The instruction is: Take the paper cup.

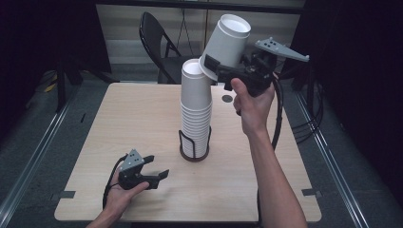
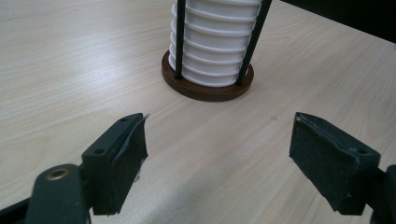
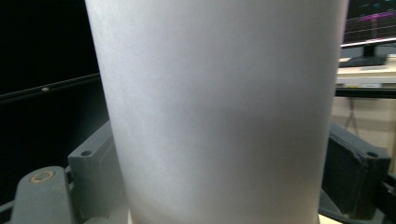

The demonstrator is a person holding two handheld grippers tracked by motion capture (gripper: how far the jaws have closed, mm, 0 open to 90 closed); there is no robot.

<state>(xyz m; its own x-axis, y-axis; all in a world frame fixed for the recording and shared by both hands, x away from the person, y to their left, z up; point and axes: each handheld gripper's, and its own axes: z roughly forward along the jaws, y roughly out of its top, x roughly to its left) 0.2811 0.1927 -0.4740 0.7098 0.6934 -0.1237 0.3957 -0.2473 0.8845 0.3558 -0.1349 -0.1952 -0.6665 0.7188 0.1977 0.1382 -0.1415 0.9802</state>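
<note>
Right tongs (image 1: 212, 66) of mine pinch a white paper cup (image 1: 227, 42) tilted above the stacked white cups (image 1: 195, 109), while my left gripper view shows spread tongs (image 2: 219, 161) facing the stack's wooden base (image 2: 208, 88).

Behind your desk (image 1: 142, 123) there's a black folding chair (image 1: 159, 40) sitting pushed up close to the far edge. Cables (image 1: 311, 121) are trailing over the grey floor (image 1: 28, 128) on the right side, and metal rails (image 1: 35, 156) are running along both sides. Off in the right gripper view, a monitor (image 3: 371, 23) is glowing with coloured traces.
</note>
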